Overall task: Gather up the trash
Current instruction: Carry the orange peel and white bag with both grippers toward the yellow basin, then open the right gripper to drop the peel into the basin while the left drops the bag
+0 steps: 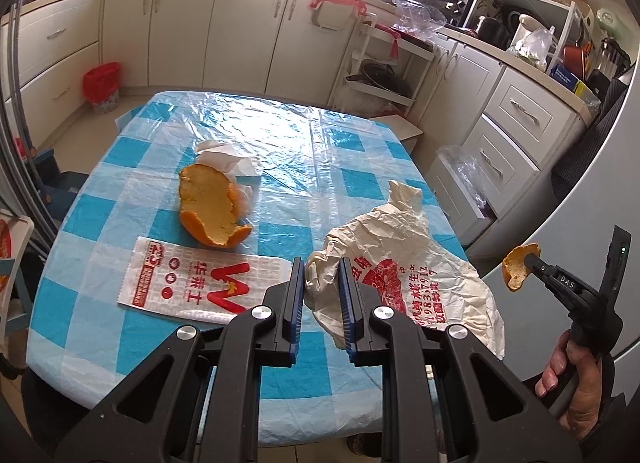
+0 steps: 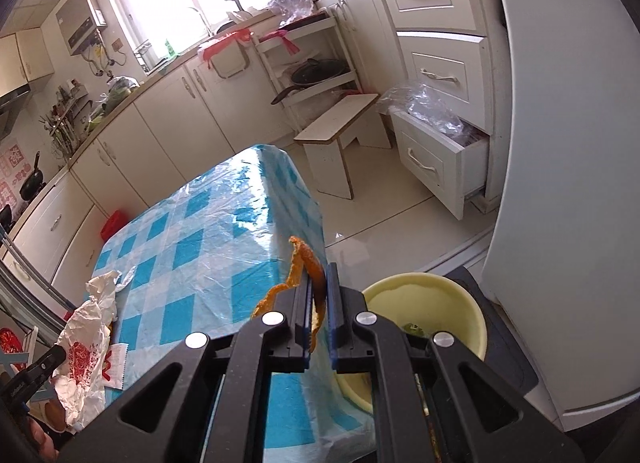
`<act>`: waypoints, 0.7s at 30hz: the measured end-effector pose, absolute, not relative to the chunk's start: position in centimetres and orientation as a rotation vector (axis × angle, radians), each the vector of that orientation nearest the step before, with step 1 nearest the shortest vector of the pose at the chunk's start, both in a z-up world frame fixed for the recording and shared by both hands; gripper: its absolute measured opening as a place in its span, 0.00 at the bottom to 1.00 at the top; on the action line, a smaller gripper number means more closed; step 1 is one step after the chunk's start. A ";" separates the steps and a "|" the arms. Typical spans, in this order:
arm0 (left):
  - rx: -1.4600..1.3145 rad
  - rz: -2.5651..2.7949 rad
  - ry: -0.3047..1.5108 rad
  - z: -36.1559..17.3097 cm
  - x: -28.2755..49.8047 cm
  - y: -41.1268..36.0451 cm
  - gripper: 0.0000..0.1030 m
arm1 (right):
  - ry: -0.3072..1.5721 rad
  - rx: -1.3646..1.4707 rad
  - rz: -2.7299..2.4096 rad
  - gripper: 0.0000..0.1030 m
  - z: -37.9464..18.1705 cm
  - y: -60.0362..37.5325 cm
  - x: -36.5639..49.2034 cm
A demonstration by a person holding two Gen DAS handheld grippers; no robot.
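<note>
Two peels: right tongs (image 2: 319, 295) clamp one (image 2: 306, 263), one (image 1: 212, 207) tabled; left tongs (image 1: 319, 295) apart.

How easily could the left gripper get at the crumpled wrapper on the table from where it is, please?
Probably easily: the left gripper is open and empty, with the crumpled wrapper lying directly ahead of its jaws on the table. Nothing sits between them.
</note>
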State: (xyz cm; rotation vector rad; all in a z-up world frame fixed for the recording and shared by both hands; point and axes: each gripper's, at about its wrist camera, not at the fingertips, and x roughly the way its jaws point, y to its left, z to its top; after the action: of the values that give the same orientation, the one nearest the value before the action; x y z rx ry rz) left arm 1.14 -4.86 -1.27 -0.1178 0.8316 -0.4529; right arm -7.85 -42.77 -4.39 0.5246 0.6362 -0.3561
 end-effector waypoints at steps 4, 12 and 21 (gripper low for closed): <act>-0.080 -0.487 0.829 -1.3 1.2 -7.4 0.15 | 0.692 0.551 -0.415 0.07 -5.9 -44.4 -7.9; 0.004 -0.553 0.818 -1.4 0.9 -13.1 0.15 | 0.675 0.671 -0.484 0.38 -7.3 -47.2 -8.7; 0.150 -0.576 0.770 -1.9 0.6 -21.3 0.15 | 0.420 0.696 -0.475 0.50 -2.9 -47.7 -11.9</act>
State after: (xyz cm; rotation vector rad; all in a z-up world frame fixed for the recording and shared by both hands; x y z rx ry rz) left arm 0.62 -21.29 -1.90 0.1498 0.7701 -0.5761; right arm -11.94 -47.65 -2.90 0.6960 0.4199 -0.4746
